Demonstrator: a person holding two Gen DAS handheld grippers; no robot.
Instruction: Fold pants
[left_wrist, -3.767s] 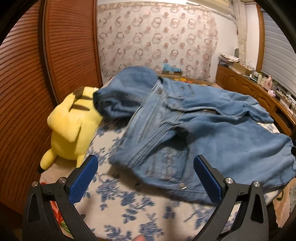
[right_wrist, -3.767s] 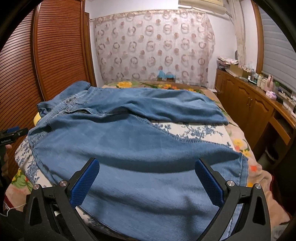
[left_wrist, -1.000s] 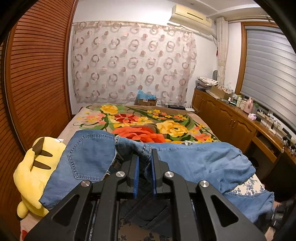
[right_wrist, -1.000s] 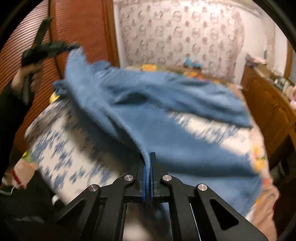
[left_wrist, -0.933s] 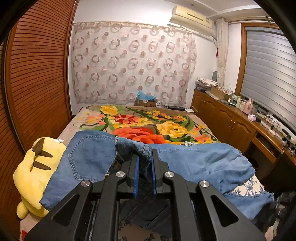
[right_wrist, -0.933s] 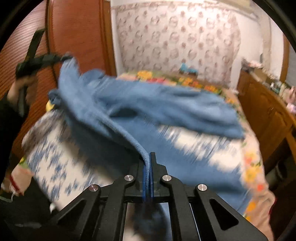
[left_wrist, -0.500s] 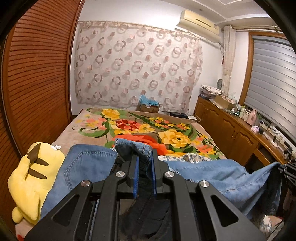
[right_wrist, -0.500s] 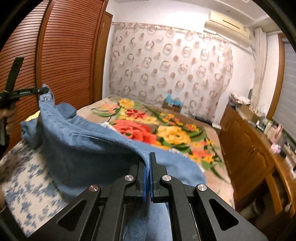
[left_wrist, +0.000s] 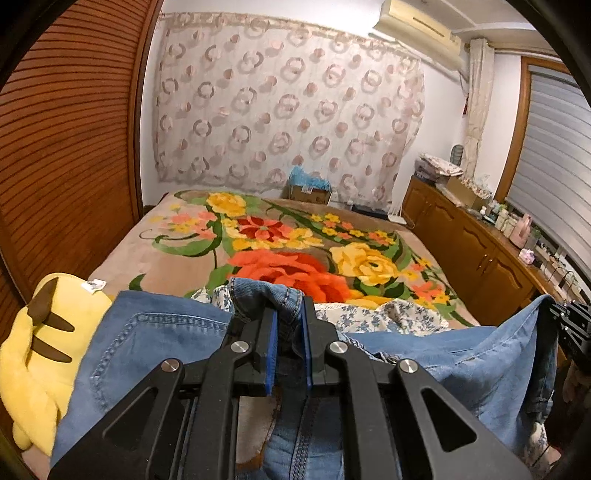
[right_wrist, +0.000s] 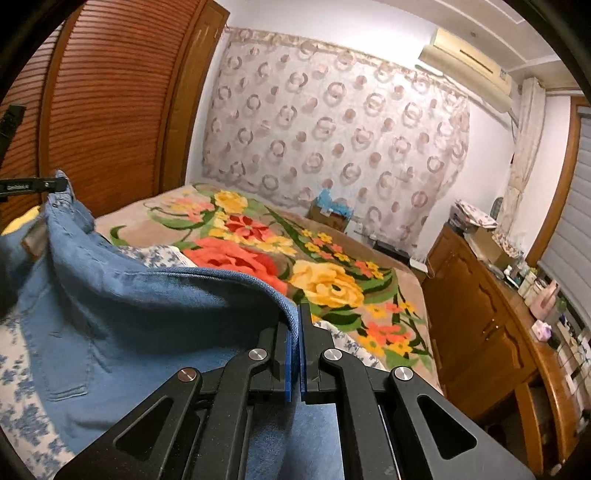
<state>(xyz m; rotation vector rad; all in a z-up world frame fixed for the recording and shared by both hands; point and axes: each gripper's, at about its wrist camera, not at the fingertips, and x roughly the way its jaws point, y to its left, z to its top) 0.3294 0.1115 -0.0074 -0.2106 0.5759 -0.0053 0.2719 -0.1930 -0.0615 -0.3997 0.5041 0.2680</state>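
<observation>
From the left wrist view, the left gripper (left_wrist: 288, 321) is clenching a bunched fold of the jeans (left_wrist: 155, 343), its blue fingers (left_wrist: 270, 350) pressing the denim from both sides. The jeans are spreading across the near end of the bed (left_wrist: 155, 254), hanging toward 3 o'clock, where the right gripper (left_wrist: 569, 325) is holding their far edge at the frame's border. A flowered blanket (left_wrist: 295, 236) is covering the bed toward 12 o'clock, and a white sheet with blue sprigs (left_wrist: 399, 314) is showing just beyond the denim. A yellow plush toy (left_wrist: 40, 339) is lying at 9 o'clock against a slatted wooden wardrobe (left_wrist: 66, 140). A patterned curtain (left_wrist: 288, 118) is hanging on the far wall beneath an air conditioner (left_wrist: 417, 22), and a wooden cabinet (left_wrist: 476, 243) is running along 3 o'clock.

From the right wrist view, the right gripper (right_wrist: 294, 328) is pinching a hemmed edge of the jeans (right_wrist: 122, 306), its fingers (right_wrist: 287, 362) nearly touching with only the cloth between. The denim is stretching toward 9 o'clock, where the left gripper (right_wrist: 55, 183) is holding the other end raised above the bed (right_wrist: 402, 291). The flowered blanket (right_wrist: 332, 284) is lying beyond, and the wooden cabinet (right_wrist: 476, 295) is carrying small bottles and boxes.
</observation>
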